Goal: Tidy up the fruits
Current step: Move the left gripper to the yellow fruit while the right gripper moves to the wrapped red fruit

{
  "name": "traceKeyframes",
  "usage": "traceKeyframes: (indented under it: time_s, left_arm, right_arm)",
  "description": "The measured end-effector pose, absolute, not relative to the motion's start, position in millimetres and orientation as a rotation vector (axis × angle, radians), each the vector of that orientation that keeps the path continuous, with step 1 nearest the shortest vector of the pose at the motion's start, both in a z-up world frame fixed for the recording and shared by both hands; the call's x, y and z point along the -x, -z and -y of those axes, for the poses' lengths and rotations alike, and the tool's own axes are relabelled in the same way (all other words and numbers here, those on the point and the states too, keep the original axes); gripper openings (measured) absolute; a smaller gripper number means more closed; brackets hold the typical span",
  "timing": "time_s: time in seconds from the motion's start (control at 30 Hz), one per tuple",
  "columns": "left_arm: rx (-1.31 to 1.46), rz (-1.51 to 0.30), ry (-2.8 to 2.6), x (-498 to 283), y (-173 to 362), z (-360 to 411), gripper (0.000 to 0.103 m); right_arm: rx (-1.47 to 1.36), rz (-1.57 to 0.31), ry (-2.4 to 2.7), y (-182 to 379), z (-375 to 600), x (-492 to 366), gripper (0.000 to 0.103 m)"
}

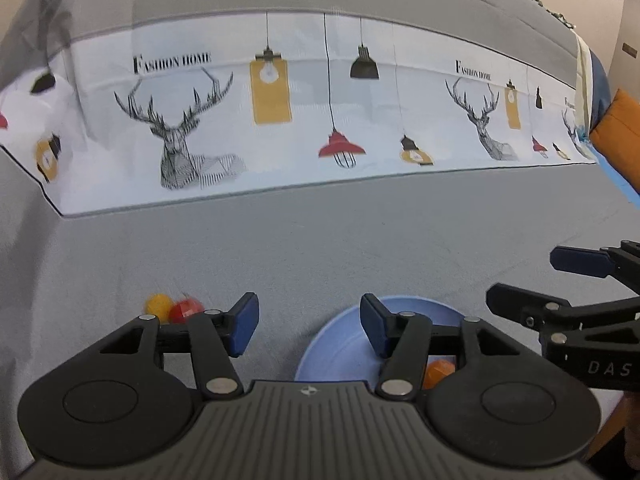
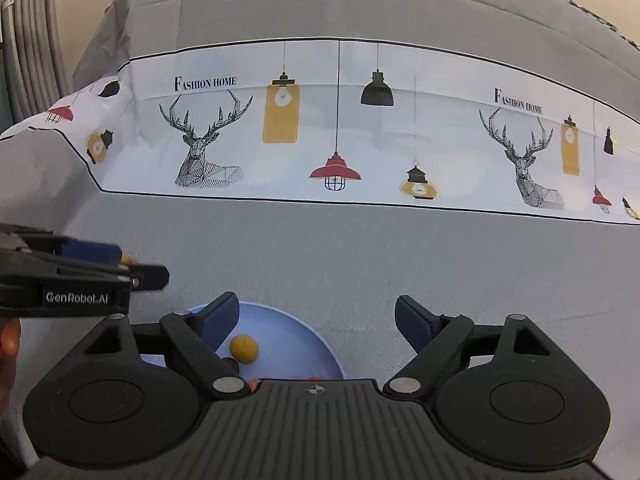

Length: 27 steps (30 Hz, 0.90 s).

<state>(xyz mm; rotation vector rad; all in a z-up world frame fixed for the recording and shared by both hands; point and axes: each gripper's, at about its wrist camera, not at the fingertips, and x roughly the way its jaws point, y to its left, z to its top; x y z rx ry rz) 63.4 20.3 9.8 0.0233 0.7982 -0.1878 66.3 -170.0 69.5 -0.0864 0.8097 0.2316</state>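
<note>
Blue plate [image 2: 320, 344] on grey cloth [image 1: 320, 248] holds yellow fruit [image 2: 243, 347]. Yellow ball [image 1: 158, 306] and red ball [image 1: 185, 310] lie touching, left of plate. Left gripper [image 1: 310, 326] spread, empty; right gripper [image 2: 316, 322] spread, empty. Fruits probably light, smooth, roll easily: grip across middle.

A home bedroom is showing here: a bed is lying under a grey bedspread [image 2: 360, 264] whose white printed band [image 2: 320, 140] is carrying deer heads, hanging lamps and the words "FASHION HOME". An orange cushion [image 1: 620, 128] is sitting at the bed's edge, and grey curtains [image 2: 28, 40] are hanging beside a cream wall.
</note>
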Motion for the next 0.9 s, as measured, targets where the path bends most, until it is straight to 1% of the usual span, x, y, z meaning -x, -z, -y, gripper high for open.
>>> traceKeyframes:
  time_s: [0.23, 0.3, 0.37, 0.47, 0.57, 0.63, 0.73, 0.8, 0.83, 0.9]
  left_arm:
    - [0.036, -0.815, 0.2, -65.5, -13.7, -31.5, 0.061]
    - [0.041, -0.819, 0.204, -65.6, -14.4, -32.6, 0.057]
    - [0.051, -0.823, 0.211, -65.5, -14.7, -34.3, 0.045]
    - [0.059, -0.823, 0.212, -64.7, -15.4, -36.1, 0.034]
    - [0.063, -0.834, 0.205, -65.8, -14.4, -38.3, 0.028]
    - [0.068, -0.839, 0.193, -66.3, -13.9, -40.4, 0.027]
    - [0.088, -0.845, 0.179, -68.0, -14.0, -45.5, 0.027]
    - [0.097, -0.852, 0.169, -69.1, -13.8, -48.4, 0.027]
    - [0.099, -0.856, 0.162, -69.6, -13.6, -49.7, 0.027]
    - [0.106, -0.864, 0.147, -70.4, -13.1, -53.0, 0.027]
  right_arm:
    - [0.05, -0.82, -0.23, -72.0, 162.7, -67.7, 0.087]
    - [0.042, -0.824, -0.224, -73.0, 160.2, -68.6, 0.087]
    - [0.024, -0.831, -0.217, -73.4, 158.5, -69.6, 0.088]
    - [0.003, -0.838, -0.203, -73.6, 154.7, -70.6, 0.088]
    - [-0.003, -0.832, -0.193, -74.0, 148.2, -70.9, 0.087]
    - [-0.001, -0.827, -0.195, -73.9, 143.0, -70.8, 0.086]
    - [0.003, -0.821, -0.199, -73.1, 134.3, -70.6, 0.081]
    - [-0.003, -0.82, -0.199, -73.0, 128.5, -71.2, 0.075]
    - [-0.012, -0.82, -0.2, -73.1, 126.3, -71.7, 0.073]
    - [-0.033, -0.821, -0.206, -73.3, 122.2, -72.5, 0.058]
